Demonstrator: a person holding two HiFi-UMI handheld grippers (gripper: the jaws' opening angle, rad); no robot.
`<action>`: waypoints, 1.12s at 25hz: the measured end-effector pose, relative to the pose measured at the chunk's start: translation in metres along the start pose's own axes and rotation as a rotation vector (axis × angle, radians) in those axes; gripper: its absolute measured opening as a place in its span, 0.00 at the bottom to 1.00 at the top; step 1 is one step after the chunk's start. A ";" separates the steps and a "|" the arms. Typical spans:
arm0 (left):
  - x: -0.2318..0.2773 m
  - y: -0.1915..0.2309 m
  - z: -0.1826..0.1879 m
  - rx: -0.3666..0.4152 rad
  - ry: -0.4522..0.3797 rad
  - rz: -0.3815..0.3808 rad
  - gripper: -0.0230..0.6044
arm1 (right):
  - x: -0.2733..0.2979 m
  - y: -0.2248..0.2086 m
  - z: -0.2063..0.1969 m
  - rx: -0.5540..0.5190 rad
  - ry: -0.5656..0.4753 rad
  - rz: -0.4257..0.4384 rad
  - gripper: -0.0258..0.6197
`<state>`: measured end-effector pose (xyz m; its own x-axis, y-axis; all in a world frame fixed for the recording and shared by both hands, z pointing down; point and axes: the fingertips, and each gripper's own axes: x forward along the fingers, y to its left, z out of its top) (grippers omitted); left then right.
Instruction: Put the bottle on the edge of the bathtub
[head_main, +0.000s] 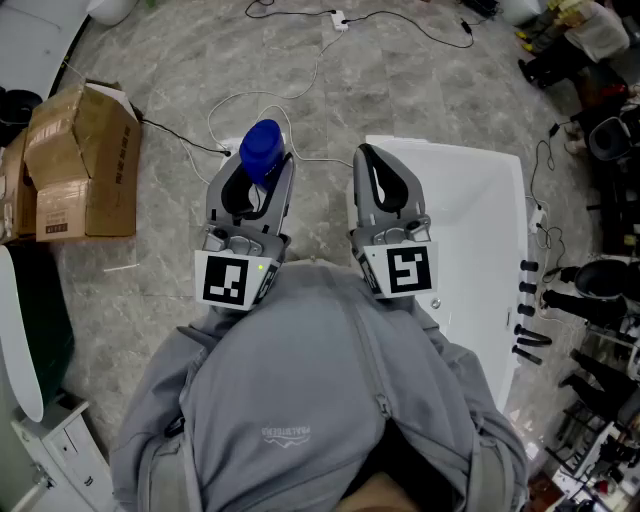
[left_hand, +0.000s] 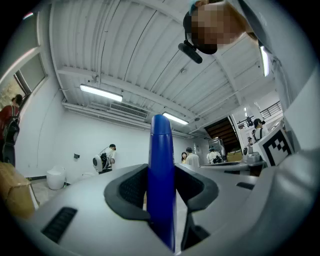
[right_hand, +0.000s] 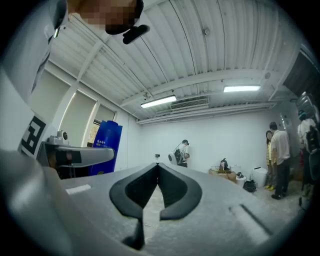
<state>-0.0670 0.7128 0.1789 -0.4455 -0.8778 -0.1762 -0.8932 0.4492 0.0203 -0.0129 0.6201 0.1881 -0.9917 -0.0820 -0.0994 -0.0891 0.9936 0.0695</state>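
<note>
The left tool (head_main: 262, 172) pinches the blue bottle (head_main: 262, 150). In the left gripper view its two dark pads (left_hand: 131, 189) press on either side of the bottle (left_hand: 161, 150), which stands upright between them and rises well above the jaw tips. In the head view the bottle's round blue top shows just above the middle of the frame, at the tip of that tool. It hangs over the floor (head_main: 180, 60), a little to the left of the bathtub's upper left corner and not touching the tub.

The right tool (head_main: 366, 156) sits just to the right of it, with nothing in it. In the right gripper view (right_hand: 157, 167) its jaws are pressed together, tips meeting in a thin seam. The same view shows the bottle (right_hand: 106, 145) at the left of the frame, behind the other tool's body.

Each tool carries a cube with a black-and-white square marker, one (head_main: 235, 280) left of centre and one (head_main: 405, 268) right of centre. Both lie close against the person's grey sweatshirt (head_main: 300, 410), which fills the lower middle of the head view.

The white bathtub (head_main: 470, 200) lies in the right half of that frame, running from the middle toward the lower right. The floor is grey marbled tile. An open cardboard box (head_main: 85, 165) stands at the left edge, and thin cables (head_main: 300, 60) trail across the upper part of the frame.
</note>
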 end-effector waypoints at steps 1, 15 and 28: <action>0.001 -0.002 -0.001 0.000 -0.001 0.003 0.28 | -0.001 -0.003 -0.001 -0.004 0.004 -0.001 0.04; 0.009 -0.040 -0.009 -0.006 -0.013 0.029 0.28 | -0.033 -0.038 -0.006 0.003 -0.024 0.010 0.04; 0.034 -0.026 -0.019 -0.026 -0.026 0.035 0.28 | -0.024 -0.066 -0.026 0.033 0.015 -0.048 0.04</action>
<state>-0.0599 0.6677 0.1911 -0.4746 -0.8570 -0.2007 -0.8788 0.4743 0.0527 0.0147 0.5543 0.2118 -0.9877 -0.1301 -0.0870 -0.1333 0.9905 0.0323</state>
